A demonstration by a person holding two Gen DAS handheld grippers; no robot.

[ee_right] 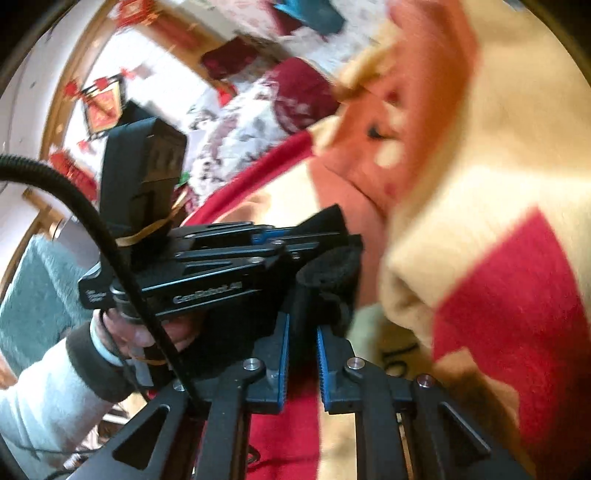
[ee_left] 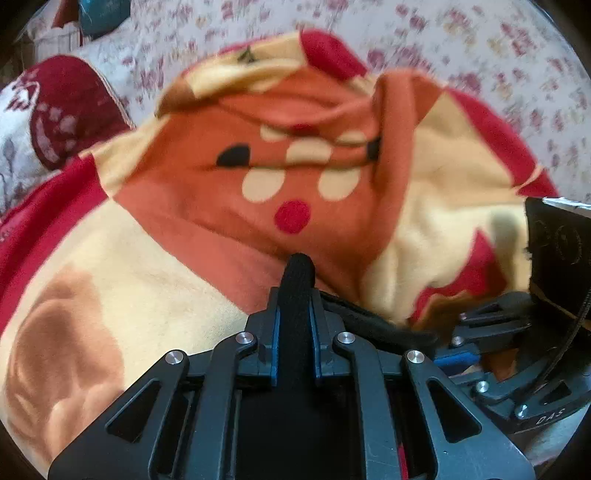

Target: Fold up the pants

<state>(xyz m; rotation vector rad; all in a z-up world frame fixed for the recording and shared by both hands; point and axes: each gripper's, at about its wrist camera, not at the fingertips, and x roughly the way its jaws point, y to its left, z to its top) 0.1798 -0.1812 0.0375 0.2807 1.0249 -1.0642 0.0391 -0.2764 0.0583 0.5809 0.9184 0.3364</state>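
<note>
The pants (ee_left: 280, 192) are fleece in orange, cream and red, with a cartoon face printed on them. They lie bunched on the bed and fill most of both views (ee_right: 461, 184). My left gripper (ee_left: 297, 266) is shut, its black pads pressed together on the near edge of the pants. A black band (ee_left: 380, 321) runs from it to my right gripper (ee_left: 476, 317). In the right wrist view my right gripper (ee_right: 310, 291) is shut on the same dark edge. The left gripper (ee_right: 328, 225) sits close beside it on the left. The picture is blurred.
A floral bedsheet (ee_left: 443, 44) lies under the pants. A dark red cushion (ee_left: 62, 107) sits at the left and a teal object (ee_left: 99, 14) at the far corner. A person's hand and pale sleeve (ee_right: 122, 339) hold the left gripper.
</note>
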